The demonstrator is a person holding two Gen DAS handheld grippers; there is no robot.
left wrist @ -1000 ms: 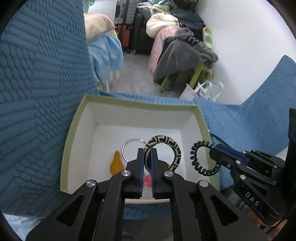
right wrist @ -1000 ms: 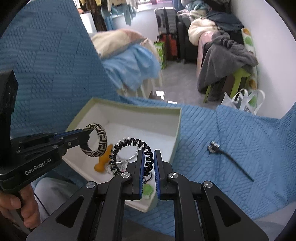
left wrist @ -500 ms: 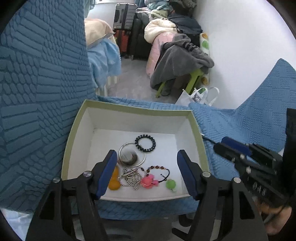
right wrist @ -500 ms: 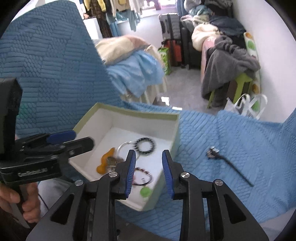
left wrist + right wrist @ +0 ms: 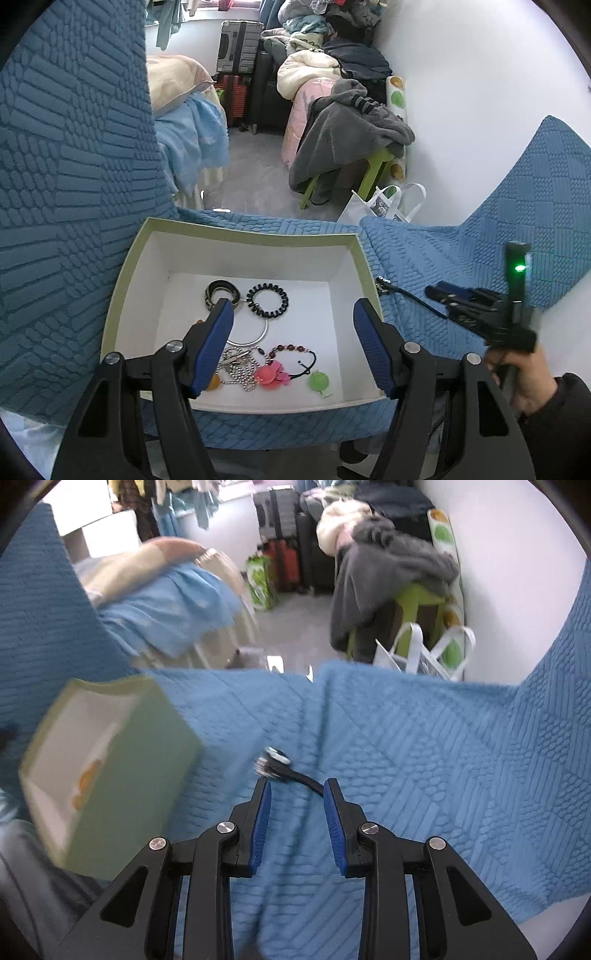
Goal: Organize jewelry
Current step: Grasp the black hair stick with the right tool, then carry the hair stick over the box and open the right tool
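- One second ago the left tool (image 5: 293, 314) was closed on the black-and-cream patterned bangle (image 5: 221, 292); now its blue pads stand wide apart and hold nothing, and the bangle lies on the white floor of the pale green open cardboard box (image 5: 255, 238).
- The right tool (image 5: 297, 794) was closed on the black spiral hair tie (image 5: 267, 301) a second ago; now its pads are moderately apart and empty, and the tie lies in the box just beside the bangle.
- The right tool is no longer over the box; it points at the black cord with a metal end (image 5: 286, 770) on the blue textured cover (image 5: 424, 746), the cord's tail reaching between the pad tips.
- The left tool hovers above the near half of the box; the thin silver ring (image 5: 255, 334), the pink flower piece (image 5: 271, 373) and the green round piece (image 5: 318, 380) lie near its front wall.
- The box walls close in the jewelry on all four sides; the cover right of the cord is open.
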